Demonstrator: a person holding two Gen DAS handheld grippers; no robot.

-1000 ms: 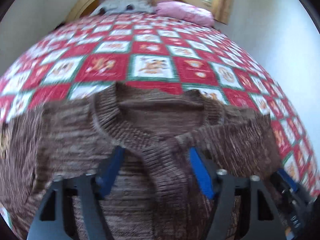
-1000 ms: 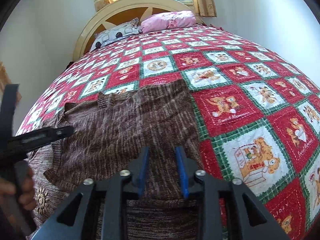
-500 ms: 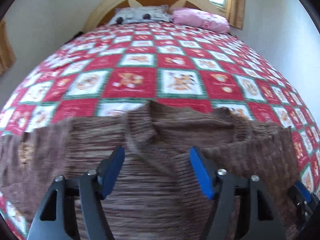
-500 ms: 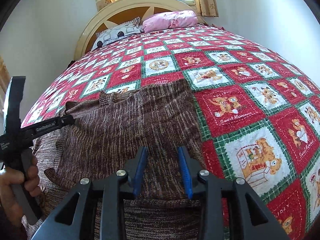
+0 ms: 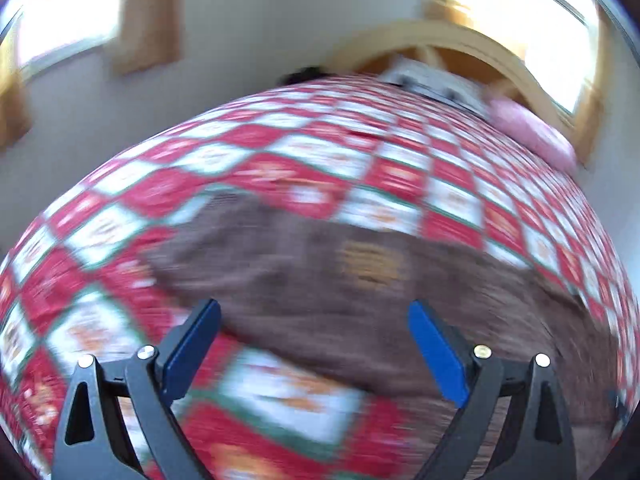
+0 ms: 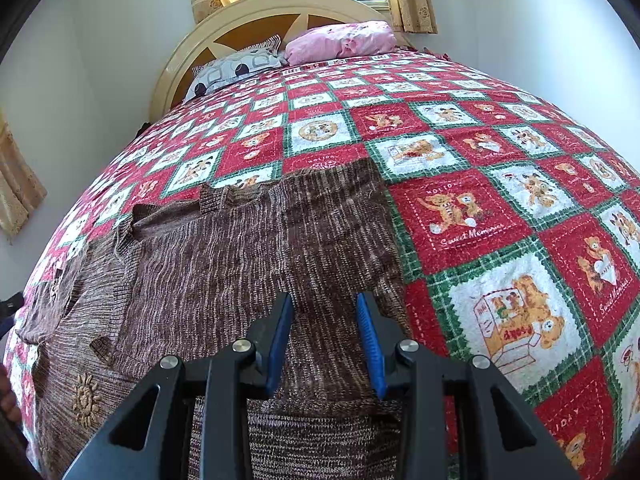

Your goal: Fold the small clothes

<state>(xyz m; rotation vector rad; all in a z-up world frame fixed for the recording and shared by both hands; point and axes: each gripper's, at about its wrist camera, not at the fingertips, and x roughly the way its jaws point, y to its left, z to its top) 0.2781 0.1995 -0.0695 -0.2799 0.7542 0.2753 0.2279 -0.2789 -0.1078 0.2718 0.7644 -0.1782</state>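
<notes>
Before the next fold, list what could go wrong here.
1. The right gripper has its fingers astride a ridge of the brown sweater; whether they pinch it is unclear, so a pull might slip, or drag the folded part askew.
2. The left gripper, whose fingers have just been opening, holds nothing, and its view is blurred; a hurried grab could miss the sleeve edge.
3. Grabbing low might also catch the bedspread.

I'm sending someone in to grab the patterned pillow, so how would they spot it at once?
Start at the curved cream headboard at the far end of the bed, above the red, white and green bear quilt. Two pillows lie against it: take the left one, the patterned pillow, grey-white with dark round spots, not the plain pink pillow beside it.
</notes>
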